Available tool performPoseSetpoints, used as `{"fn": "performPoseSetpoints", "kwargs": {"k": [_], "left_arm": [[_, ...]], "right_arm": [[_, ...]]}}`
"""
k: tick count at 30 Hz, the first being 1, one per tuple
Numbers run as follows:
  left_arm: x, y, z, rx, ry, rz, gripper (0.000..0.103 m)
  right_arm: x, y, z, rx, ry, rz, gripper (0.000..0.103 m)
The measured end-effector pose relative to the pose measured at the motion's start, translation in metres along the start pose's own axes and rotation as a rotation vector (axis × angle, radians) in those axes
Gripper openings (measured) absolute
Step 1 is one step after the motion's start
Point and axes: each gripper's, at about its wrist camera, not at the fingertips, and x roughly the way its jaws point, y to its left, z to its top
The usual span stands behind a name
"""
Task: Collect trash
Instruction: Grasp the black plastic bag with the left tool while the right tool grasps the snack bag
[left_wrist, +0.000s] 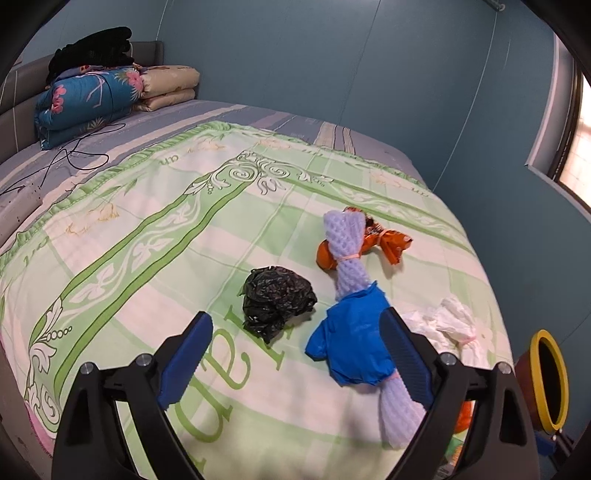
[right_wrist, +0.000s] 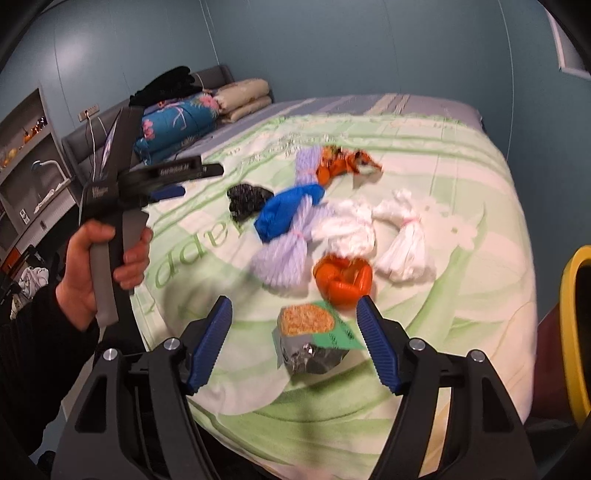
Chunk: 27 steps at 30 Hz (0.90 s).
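Observation:
Trash lies on the green-patterned bed cover. In the left wrist view my left gripper is open above a black crumpled bag and a blue bag wrapped round a lilac foam net. An orange wrapper lies behind it. In the right wrist view my right gripper is open over a snack packet near the bed's edge. An orange wrapper, white bags, the blue bag and the black bag lie beyond. My left gripper shows at the left, hand-held.
A bin with a yellow rim stands beside the bed at the right, also in the right wrist view. Folded quilts are stacked at the headboard. A black cable lies on the sheet. Shelves stand at the left.

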Motion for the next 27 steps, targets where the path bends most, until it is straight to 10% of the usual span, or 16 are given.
{"fn": "performPoseSetpoints", "kwargs": {"k": [27], "left_arm": [[0.093, 0.034, 0.013, -0.066, 0.104, 0.063, 0.088]], "right_arm": [[0.067, -0.009, -0.022, -0.003, 0.132, -0.052, 0.067]]}}
